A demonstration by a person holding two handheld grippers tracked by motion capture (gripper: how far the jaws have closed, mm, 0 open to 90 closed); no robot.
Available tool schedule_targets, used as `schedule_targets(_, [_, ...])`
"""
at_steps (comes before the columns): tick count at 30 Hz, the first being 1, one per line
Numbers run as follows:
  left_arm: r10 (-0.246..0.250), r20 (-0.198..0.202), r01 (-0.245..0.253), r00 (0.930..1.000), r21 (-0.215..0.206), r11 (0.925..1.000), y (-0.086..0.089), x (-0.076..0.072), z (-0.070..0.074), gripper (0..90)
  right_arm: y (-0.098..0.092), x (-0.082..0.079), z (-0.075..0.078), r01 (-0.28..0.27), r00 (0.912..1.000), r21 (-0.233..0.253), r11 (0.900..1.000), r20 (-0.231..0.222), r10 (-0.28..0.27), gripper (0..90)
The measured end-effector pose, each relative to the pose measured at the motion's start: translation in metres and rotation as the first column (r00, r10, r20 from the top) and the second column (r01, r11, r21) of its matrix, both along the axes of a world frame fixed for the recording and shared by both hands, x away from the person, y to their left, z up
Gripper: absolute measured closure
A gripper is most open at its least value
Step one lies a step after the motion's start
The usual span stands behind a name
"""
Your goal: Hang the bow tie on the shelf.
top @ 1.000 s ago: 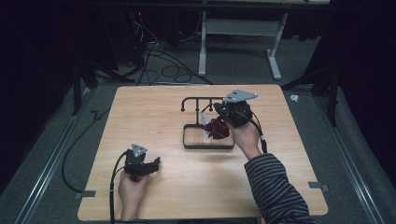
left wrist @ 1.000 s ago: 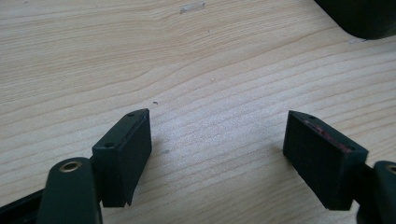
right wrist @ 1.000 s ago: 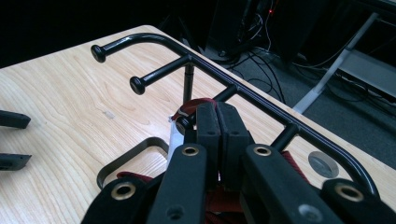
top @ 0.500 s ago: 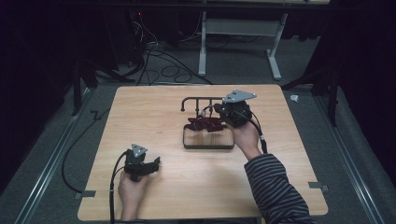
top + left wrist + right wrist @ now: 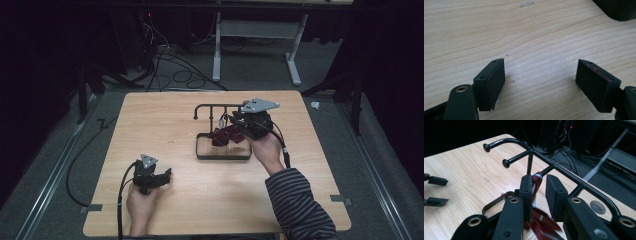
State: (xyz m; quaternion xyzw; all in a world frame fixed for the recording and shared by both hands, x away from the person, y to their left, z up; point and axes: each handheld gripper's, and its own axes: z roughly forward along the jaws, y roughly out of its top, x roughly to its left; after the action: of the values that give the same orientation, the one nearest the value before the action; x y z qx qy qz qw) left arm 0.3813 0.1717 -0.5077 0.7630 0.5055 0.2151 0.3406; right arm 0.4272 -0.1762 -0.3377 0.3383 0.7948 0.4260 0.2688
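Note:
A black rack (image 5: 220, 106) with several knobbed pegs rises from a black-rimmed tray (image 5: 222, 156) at mid table. A dark red cloth strip with white stripes (image 5: 225, 136) droops from near the pegs into the tray. My right gripper (image 5: 239, 125) is at the rack's right end. In the right gripper view the strip (image 5: 537, 178) rises between the jaws against the left one, with a gap to the other; this gripper (image 5: 539, 187) is open below the pegs (image 5: 506, 163). My left gripper (image 5: 167, 176) rests open low on the bare wood (image 5: 540, 82), at the front left.
The wooden table (image 5: 150, 115) has free room left of and in front of the tray. A grey round mark (image 5: 597, 207) lies behind the rack. Cables (image 5: 165, 65) and a white desk frame (image 5: 255, 30) are on the floor beyond the far edge.
The red strip has shifted over the tray: bunched at the right, then spread left, now hanging near the pegs by the right gripper. The left gripper has stayed put.

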Motion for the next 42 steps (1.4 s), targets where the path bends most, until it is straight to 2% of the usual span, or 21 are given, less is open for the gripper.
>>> schedule_targets(17, [0.0,0.0,0.0,1.0,0.0,1.0,0.0,0.0,0.0,24.1,-0.016,-0.007,-0.006,0.016,0.9994,0.031,0.999,-0.032,-0.015,65.8])
schedule_targets(24, [-0.001,0.0,0.001,1.0,0.0,1.0,0.0,0.0,0.0,24.1,-0.022,-0.011,-0.006,0.02,0.9993,0.039,0.999,-0.031,-0.019,63.6])
schedule_targets(42, [-0.001,0.002,0.001,1.0,0.0,1.0,0.0,-0.001,0.0,24.0,-0.039,-0.016,-0.017,0.054,0.996,0.06,0.997,-0.075,-0.049,60.8])
